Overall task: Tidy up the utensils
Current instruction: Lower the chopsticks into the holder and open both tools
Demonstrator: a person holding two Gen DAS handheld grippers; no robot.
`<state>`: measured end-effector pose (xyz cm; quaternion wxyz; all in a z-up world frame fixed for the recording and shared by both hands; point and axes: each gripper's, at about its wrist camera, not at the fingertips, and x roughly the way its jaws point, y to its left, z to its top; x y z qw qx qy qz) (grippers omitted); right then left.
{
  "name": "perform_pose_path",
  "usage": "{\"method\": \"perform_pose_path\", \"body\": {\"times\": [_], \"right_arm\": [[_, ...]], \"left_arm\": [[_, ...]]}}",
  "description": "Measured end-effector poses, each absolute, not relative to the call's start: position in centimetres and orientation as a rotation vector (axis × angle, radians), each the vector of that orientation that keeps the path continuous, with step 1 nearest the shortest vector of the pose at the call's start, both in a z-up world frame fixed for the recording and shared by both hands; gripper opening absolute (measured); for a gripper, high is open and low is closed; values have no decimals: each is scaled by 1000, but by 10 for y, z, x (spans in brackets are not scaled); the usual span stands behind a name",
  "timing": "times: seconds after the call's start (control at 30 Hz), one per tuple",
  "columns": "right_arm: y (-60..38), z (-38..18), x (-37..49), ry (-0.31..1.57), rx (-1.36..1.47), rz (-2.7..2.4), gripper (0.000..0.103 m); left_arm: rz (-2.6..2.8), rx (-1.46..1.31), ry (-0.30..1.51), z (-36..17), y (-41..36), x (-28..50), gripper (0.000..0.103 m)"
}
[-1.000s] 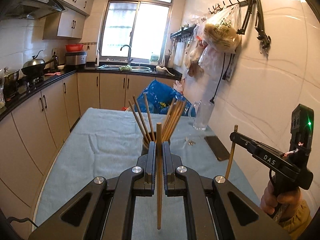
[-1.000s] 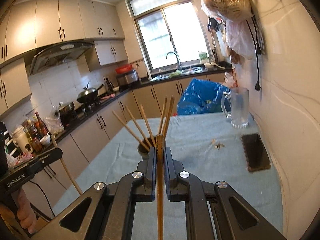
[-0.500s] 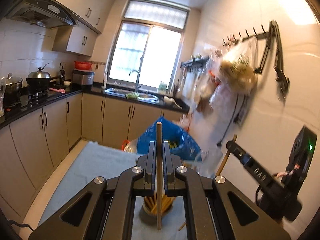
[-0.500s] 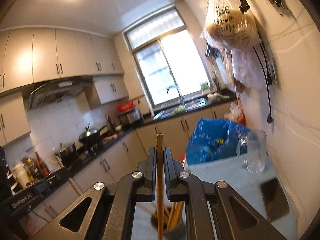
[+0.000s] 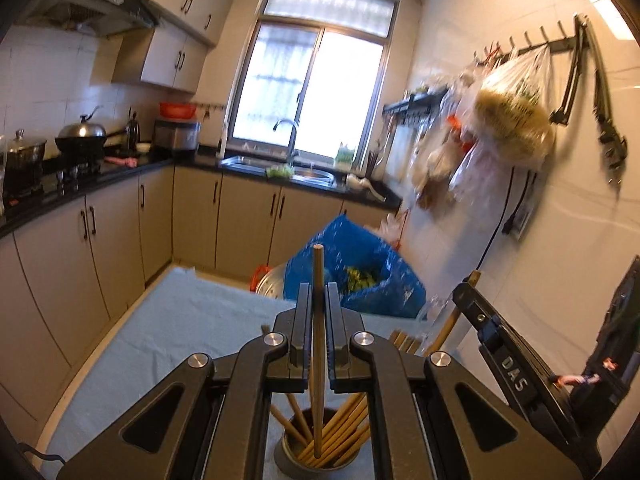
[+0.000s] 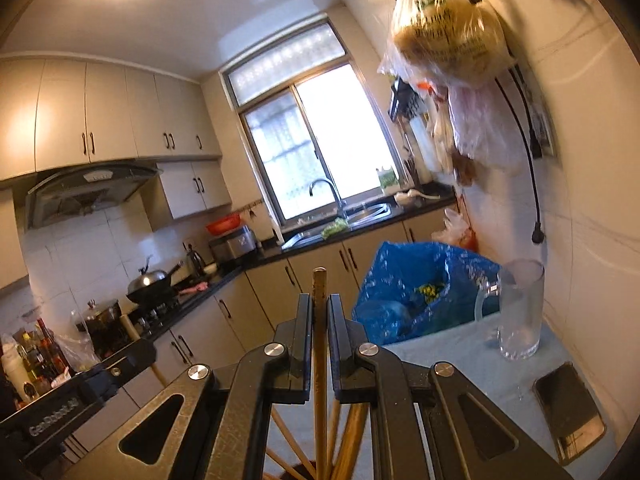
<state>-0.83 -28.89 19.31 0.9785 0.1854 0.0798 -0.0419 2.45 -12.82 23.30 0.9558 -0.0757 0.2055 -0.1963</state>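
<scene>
The chopstick (image 5: 318, 344) in my left jaws stands upright with its lower tip hanging just over the mouth of the holder cup (image 5: 320, 458), which sits on the tabletop (image 5: 172, 320) already fanned with other chopsticks (image 5: 344, 432). To do this well I judge I should keep the stick vertical, aim for the gap among the leaning ones, lower until the tip is inside the rim, and only then let go, so it cannot tip out or knock the cup. My left gripper (image 5: 319, 320) is closed down to the stick's width, clamping it. My right gripper (image 6: 320, 332) is likewise pinched tight on a second chopstick (image 6: 319, 360), held upright above the same splayed bundle (image 6: 352, 436); the cup itself is barely visible there.
</scene>
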Motion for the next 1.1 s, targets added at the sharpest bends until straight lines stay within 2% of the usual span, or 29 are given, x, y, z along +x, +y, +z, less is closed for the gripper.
{"method": "perform_pose_path", "body": {"times": [0.43,0.5,0.57,0.63,0.8,0.97,1.1], "right_arm": [[-280,149,-21,284,368,-60,8],[-280,147,-24,291,365,-56,10],[-277,146,-28,296,352,-56,25],[-277,146,-33,293,343,-60,35],[-280,153,-49,285,351,-60,39],[-286,156,-76,280,365,-81,50],[-287,150,-97,299,375,-101,54]], "left_arm": [[-379,-155,498,210,-117,5,6],[-386,-157,497,212,-112,-3,11],[-384,-166,492,214,-106,-12,27],[-383,-182,482,217,-98,-22,32],[-379,-189,451,226,-77,-51,36],[-342,-165,411,227,-62,-82,50],[-314,-123,397,220,-55,-104,63]]}}
